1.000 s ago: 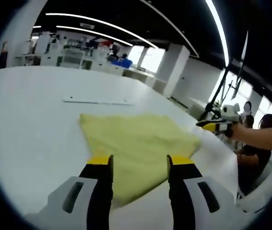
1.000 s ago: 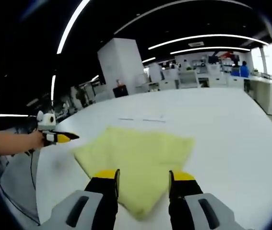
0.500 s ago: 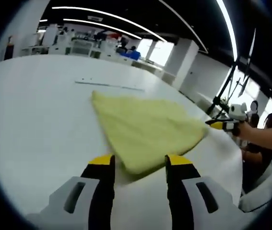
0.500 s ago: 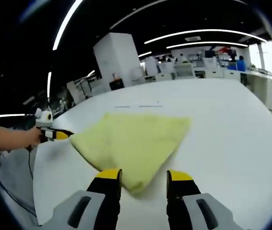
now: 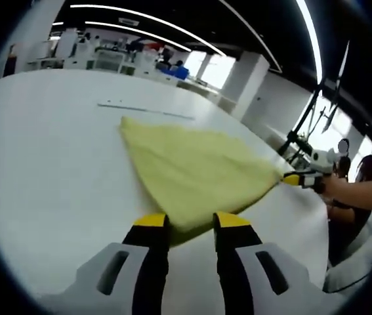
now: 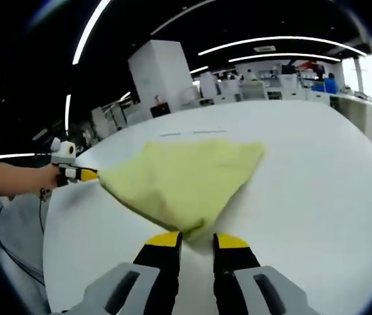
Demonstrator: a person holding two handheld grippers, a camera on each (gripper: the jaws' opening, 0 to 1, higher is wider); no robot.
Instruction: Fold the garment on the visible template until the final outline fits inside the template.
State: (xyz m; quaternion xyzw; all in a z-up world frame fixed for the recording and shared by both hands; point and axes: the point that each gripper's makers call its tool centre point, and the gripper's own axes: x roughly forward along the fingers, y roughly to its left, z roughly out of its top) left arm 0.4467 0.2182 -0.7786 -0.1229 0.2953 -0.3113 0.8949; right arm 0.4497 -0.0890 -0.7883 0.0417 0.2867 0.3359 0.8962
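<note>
A pale yellow garment [image 5: 192,167] lies folded into a rough triangle on the white table [image 5: 48,170]. In the left gripper view my left gripper [image 5: 191,222] has its jaws drawn in on the near corner of the cloth. My right gripper [image 5: 295,178] pinches the far right corner, held by a hand. In the right gripper view the garment [image 6: 182,174] stretches from my right gripper [image 6: 197,240], shut on its near corner, to my left gripper [image 6: 79,174] at the left corner. Thin template lines [image 5: 145,110] are marked on the table beyond the cloth.
The table's curved edge [image 5: 317,230] runs close behind the right gripper, with a seated person [image 5: 359,190] past it. Tripod legs [image 5: 300,131] stand off the table. Desks and white pillars [image 6: 163,75] fill the room behind.
Both pairs of jaws have narrowed onto the cloth's corners. The two grippers have reached the garment's near edge, which now stretches between them.
</note>
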